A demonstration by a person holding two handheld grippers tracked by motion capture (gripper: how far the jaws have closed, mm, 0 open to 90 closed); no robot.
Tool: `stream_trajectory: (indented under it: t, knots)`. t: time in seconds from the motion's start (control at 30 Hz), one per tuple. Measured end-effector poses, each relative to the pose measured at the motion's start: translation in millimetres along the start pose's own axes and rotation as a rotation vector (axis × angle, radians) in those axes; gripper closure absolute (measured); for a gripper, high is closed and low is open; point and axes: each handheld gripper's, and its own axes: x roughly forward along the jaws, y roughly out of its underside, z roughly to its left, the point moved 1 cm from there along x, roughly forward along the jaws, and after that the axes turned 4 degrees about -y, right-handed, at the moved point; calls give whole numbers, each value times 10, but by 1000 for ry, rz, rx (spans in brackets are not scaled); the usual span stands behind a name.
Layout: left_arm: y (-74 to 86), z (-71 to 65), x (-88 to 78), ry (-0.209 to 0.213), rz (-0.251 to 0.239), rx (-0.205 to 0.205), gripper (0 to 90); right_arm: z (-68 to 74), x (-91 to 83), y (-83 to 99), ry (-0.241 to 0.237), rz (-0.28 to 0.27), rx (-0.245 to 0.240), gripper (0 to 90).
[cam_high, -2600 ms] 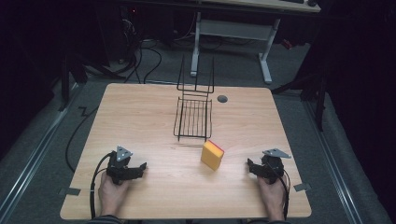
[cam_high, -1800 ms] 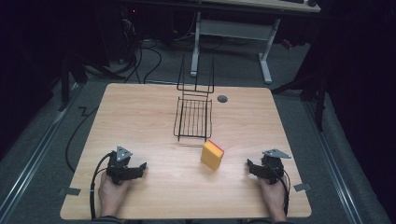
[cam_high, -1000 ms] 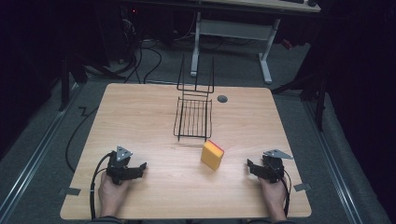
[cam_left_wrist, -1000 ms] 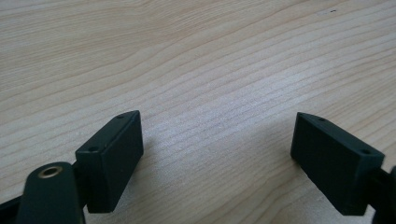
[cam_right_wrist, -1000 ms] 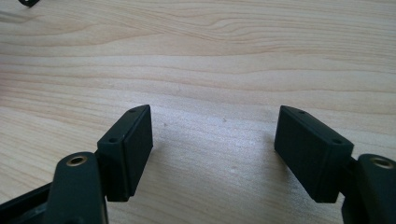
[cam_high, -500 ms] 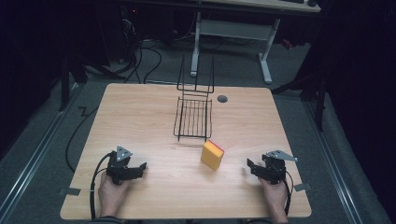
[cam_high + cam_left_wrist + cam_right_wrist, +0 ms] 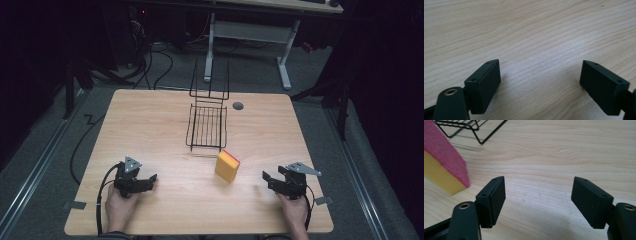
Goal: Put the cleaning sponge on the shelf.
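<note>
High view — right tool (image 7: 270,180) slightly higher than before, spread wide — left tool (image 7: 145,180) likewise spread.

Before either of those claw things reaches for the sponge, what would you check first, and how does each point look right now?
1. Left gripper jaws open, nothing between them: ok.
2. Right gripper jaws open and empty: ok.
3. Sponge free on the table, touched by neither gripper: ok.
4. Bare wood between right gripper and sponge: ok.
5. Wire rack standing apart from the sponge: ok.
6. Sponge dry or wet: cannot tell.
</note>
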Motion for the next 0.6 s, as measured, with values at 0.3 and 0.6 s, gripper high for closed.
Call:
stream_trajectory:
  t: [0.3,0.6]
  knots:
    - [0,0,0,0,0,0,176,132,-46,14,-67,-2,-50,251]
    - [0,0,0,0,0,0,175,210,-35,27,-105,-1,-71,251]
